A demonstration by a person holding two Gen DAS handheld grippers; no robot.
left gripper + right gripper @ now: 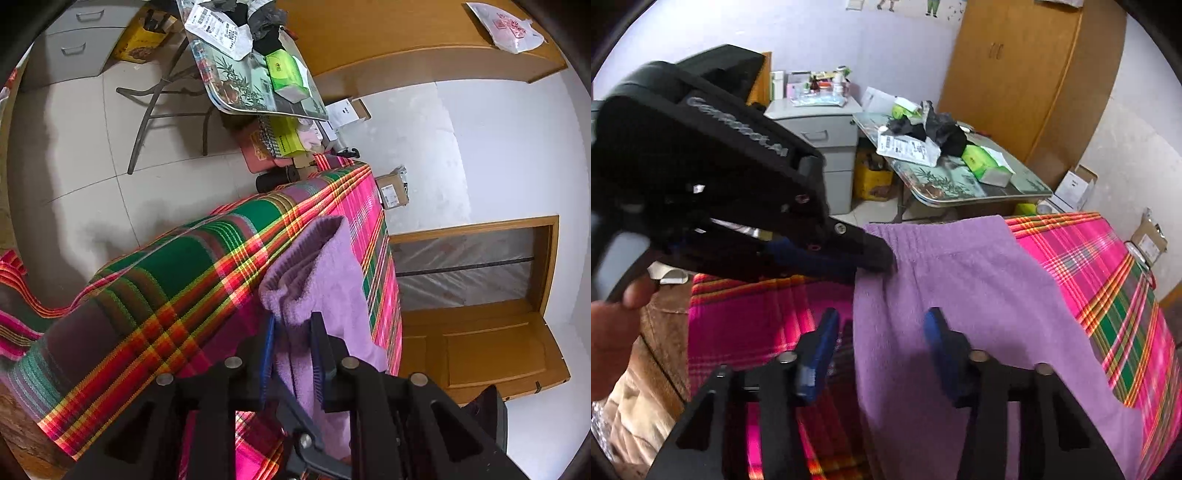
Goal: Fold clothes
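Left gripper (875, 258) clamped on the purple garment's (979, 295) waistband, lifted over the plaid cloth (1108, 258); right gripper (881, 354) open astride its edge, seemingly untouching.

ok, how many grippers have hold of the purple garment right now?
1. The left gripper is shut on the purple garment at its ribbed edge. The right gripper straddles the fabric's side edge lower down, but its fingers stand apart from it, not pressing.

Garment (979, 295) on cloth-covered table (1126, 288); folding table (960, 192) behind
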